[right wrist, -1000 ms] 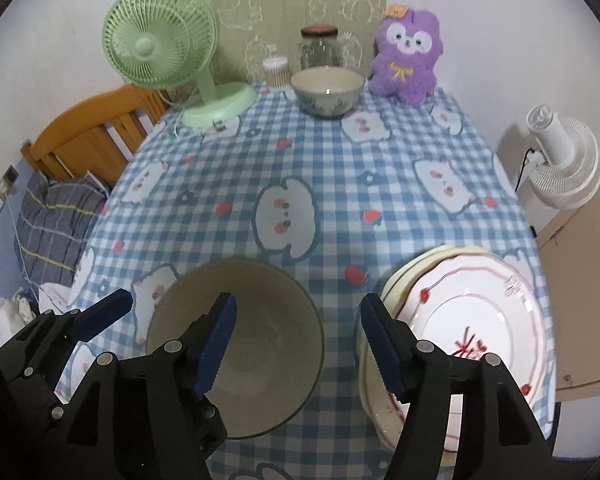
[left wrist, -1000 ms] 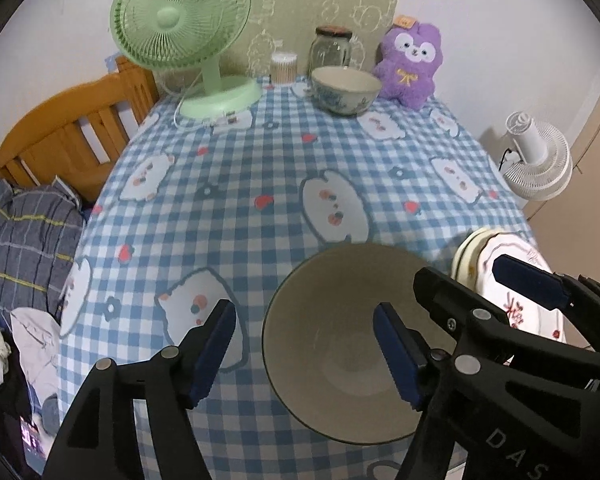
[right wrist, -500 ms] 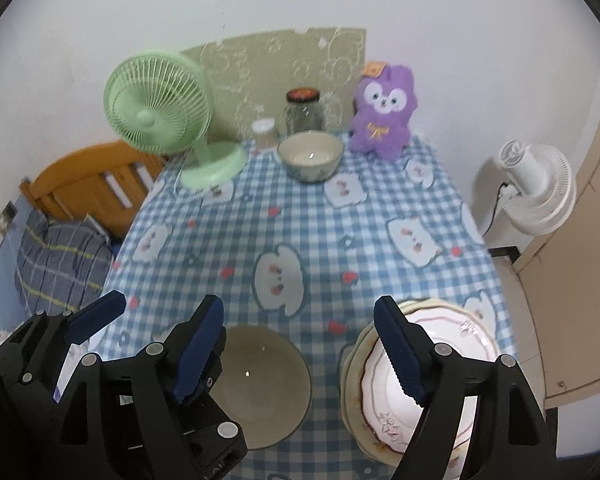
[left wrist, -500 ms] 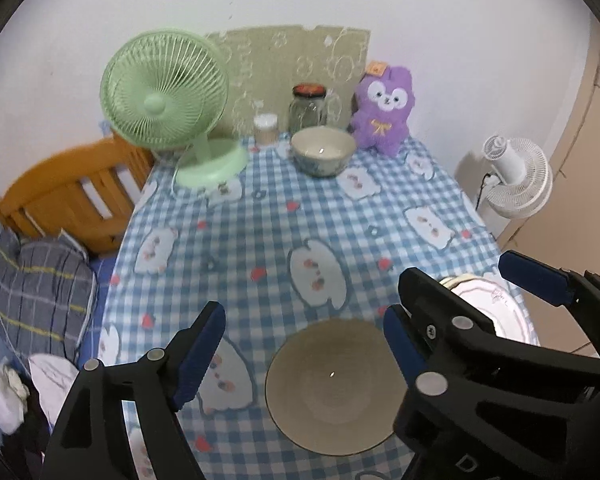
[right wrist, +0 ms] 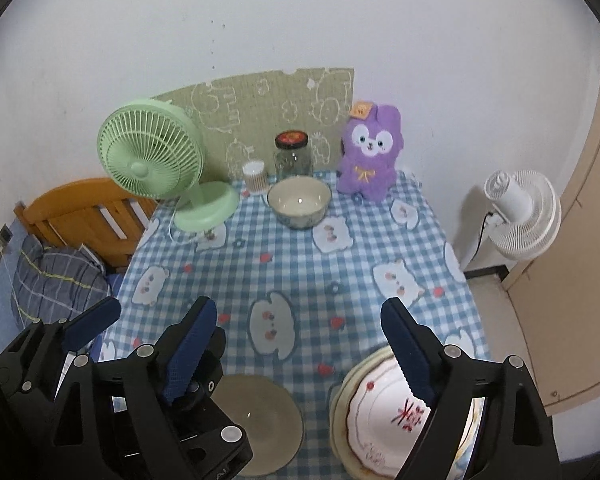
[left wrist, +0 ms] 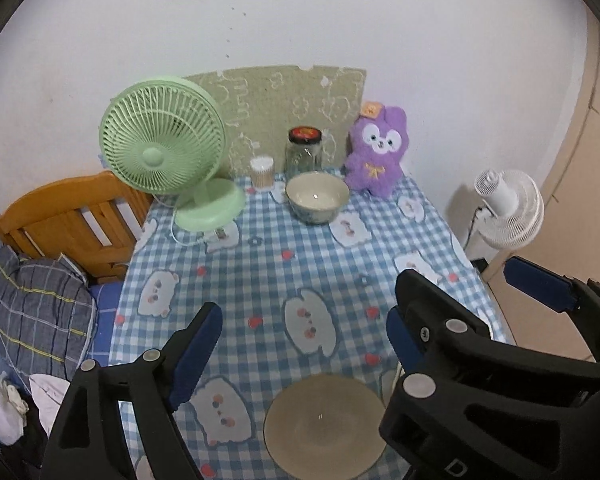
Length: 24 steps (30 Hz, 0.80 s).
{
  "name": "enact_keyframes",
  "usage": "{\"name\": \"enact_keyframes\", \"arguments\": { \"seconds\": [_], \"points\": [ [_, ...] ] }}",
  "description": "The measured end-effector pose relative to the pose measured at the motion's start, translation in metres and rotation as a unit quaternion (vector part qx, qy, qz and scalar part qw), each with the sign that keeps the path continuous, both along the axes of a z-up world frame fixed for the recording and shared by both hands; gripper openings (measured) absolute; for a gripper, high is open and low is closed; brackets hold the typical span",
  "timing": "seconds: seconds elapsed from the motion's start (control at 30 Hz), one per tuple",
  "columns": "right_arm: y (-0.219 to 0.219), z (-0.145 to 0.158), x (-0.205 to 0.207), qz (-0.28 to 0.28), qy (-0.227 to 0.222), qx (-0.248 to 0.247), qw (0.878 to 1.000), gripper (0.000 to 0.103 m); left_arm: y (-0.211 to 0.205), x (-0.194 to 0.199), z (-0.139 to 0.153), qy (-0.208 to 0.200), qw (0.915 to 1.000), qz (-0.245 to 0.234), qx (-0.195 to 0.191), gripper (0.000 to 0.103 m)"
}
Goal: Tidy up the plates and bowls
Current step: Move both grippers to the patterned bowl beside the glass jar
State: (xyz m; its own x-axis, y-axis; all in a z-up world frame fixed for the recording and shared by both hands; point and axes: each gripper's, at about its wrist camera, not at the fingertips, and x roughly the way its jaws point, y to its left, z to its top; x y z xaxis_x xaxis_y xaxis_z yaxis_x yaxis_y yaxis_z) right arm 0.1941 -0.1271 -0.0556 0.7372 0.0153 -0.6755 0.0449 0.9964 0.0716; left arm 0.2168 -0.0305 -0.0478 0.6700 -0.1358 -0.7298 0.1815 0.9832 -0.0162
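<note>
A large beige bowl (left wrist: 326, 424) sits at the table's near edge; it also shows in the right wrist view (right wrist: 260, 420). A stack of white plates with red trim (right wrist: 380, 416) lies to its right. A smaller patterned bowl (left wrist: 317, 197) stands at the far end, also in the right wrist view (right wrist: 299, 201). My left gripper (left wrist: 304, 344) is open and empty, high above the beige bowl. My right gripper (right wrist: 298, 344) is open and empty, above the gap between bowl and plates.
A green desk fan (left wrist: 168, 152), a glass jar (left wrist: 305, 154), a cotton-swab box (left wrist: 261, 173) and a purple plush (left wrist: 376, 156) stand along the far edge of the checked tablecloth (left wrist: 300, 264). A wooden bed frame (left wrist: 68, 220) is left, a white floor fan (left wrist: 508, 208) right.
Both grippers have risen and pulled back from the table, so the beige bowl and plates look smaller and lower. Both stay open and empty.
</note>
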Motion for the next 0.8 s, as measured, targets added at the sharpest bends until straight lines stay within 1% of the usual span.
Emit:
{"name": "enact_keyframes", "arguments": {
  "seconds": [0.17, 0.3, 0.47, 0.8],
  "points": [
    [-0.006, 0.01, 0.025, 0.02, 0.002, -0.004, 1.0, 0.088, -0.005, 0.022, 0.009, 0.001, 0.9998, 0.02, -0.007, 0.087],
    [-0.015, 0.015, 0.048, 0.032, -0.003, 0.001, 0.999, 0.088, -0.01, 0.04, 0.012, -0.004, 0.9994, 0.033, -0.004, 0.087],
    [-0.023, 0.02, 0.077, 0.047, -0.004, -0.002, 0.999, 0.088, -0.021, 0.065, 0.014, -0.006, 0.9987, 0.05, -0.008, 0.087],
    [-0.042, 0.025, 0.139, 0.076, -0.019, -0.014, 0.997, 0.088, -0.045, 0.119, 0.014, -0.022, 0.9963, 0.083, -0.003, 0.087]
  ]
}}
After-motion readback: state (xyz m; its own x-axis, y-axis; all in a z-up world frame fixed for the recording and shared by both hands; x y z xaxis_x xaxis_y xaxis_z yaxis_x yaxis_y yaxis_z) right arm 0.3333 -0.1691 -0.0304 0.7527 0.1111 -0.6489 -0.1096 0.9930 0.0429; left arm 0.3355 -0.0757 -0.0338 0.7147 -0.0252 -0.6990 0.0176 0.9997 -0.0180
